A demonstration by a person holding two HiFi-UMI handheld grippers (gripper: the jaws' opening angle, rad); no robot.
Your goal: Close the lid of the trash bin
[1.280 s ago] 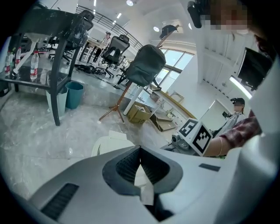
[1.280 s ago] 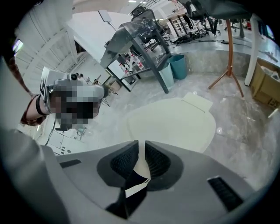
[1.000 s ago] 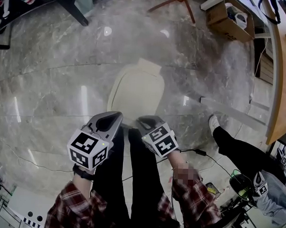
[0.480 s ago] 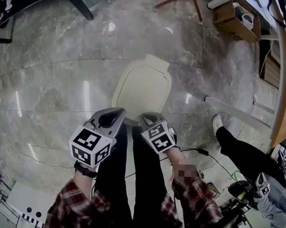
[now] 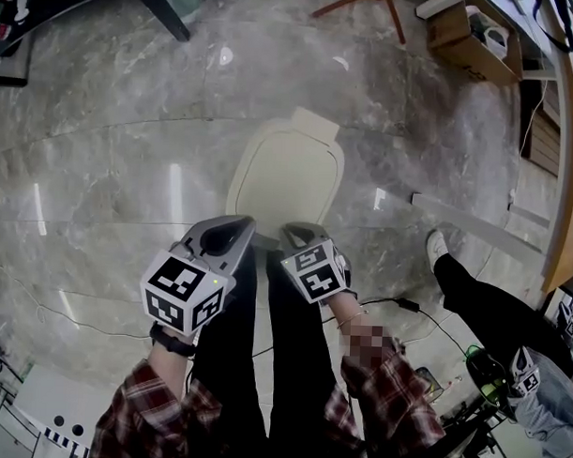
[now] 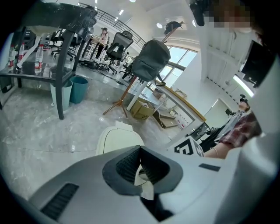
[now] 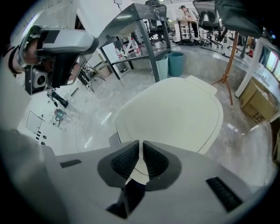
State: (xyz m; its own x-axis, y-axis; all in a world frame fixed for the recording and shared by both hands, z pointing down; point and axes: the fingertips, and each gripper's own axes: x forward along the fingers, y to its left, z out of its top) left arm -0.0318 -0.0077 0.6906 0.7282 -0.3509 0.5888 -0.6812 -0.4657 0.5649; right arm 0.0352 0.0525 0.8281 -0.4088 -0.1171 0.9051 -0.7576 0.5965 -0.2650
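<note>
A cream trash bin [image 5: 286, 176] stands on the marble floor in front of the person, its lid [image 7: 175, 113] lying flat and shut on top. My left gripper [image 5: 232, 233] is held at the bin's near left edge, jaws shut with nothing between them. My right gripper [image 5: 296, 235] hovers at the near edge beside it, also shut and empty. In the left gripper view the bin [image 6: 117, 138] shows just beyond the jaw tips [image 6: 140, 162]. In the right gripper view the lid fills the middle above the closed jaw tips [image 7: 140, 157].
A second person's leg and shoe [image 5: 428, 247] stand at the right beside a cable [image 5: 396, 305]. A cardboard box [image 5: 467, 37] sits far right, a wooden tripod [image 5: 355, 5] behind the bin. Two teal and pale bins [image 6: 72, 89] stand under a dark table [image 6: 48, 52].
The view has shifted slightly toward the bin. Both grippers stay shut near its near edge, barely moved. The lid lies flat throughout.
</note>
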